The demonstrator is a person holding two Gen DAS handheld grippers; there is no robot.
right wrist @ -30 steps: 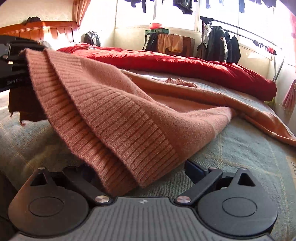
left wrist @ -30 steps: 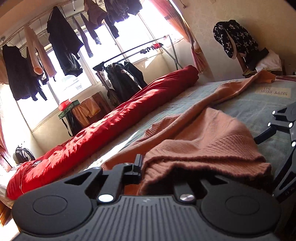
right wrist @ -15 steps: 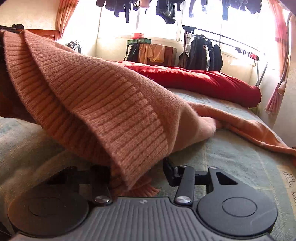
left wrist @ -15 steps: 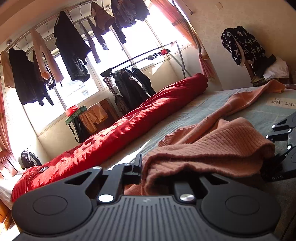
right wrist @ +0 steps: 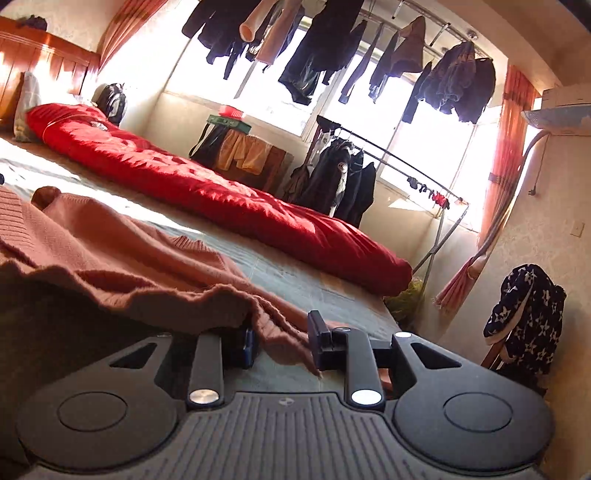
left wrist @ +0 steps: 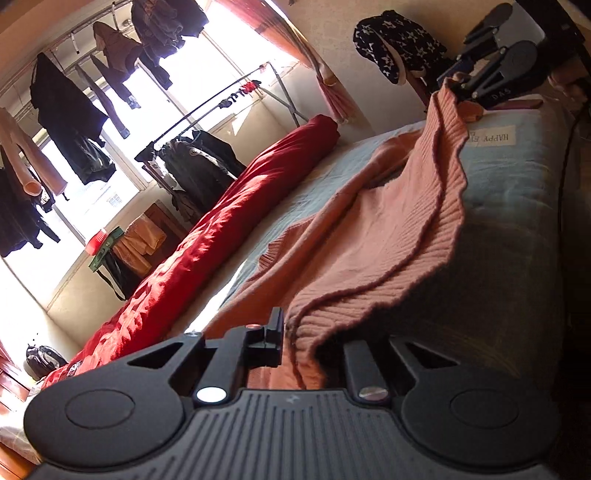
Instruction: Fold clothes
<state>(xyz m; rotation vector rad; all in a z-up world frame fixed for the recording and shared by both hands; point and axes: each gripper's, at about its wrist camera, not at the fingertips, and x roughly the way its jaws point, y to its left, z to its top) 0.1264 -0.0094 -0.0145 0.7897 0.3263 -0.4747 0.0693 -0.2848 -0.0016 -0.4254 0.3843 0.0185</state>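
We see a bedroom flooded with hard sunlight from a wide window (right wrist: 369, 110). Dark clothes hang on a rail (right wrist: 424, 14) across the glass, and orange curtains (right wrist: 513, 122) frame it. A bed (left wrist: 517, 177) with a pale blue-green cover carries a long red quilt (right wrist: 221, 195) along its far side. A wooden headboard (right wrist: 37, 66) stands at one end. A metal clothes rack (right wrist: 406, 166) holds dark jackets. The walls (right wrist: 546, 206) are cream.

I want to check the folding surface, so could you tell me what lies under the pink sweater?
The pink sweater lies on a grey-green bedsheet, its ribbed hem lifted. The sheet beneath the knit is covered, so anything there is hidden.
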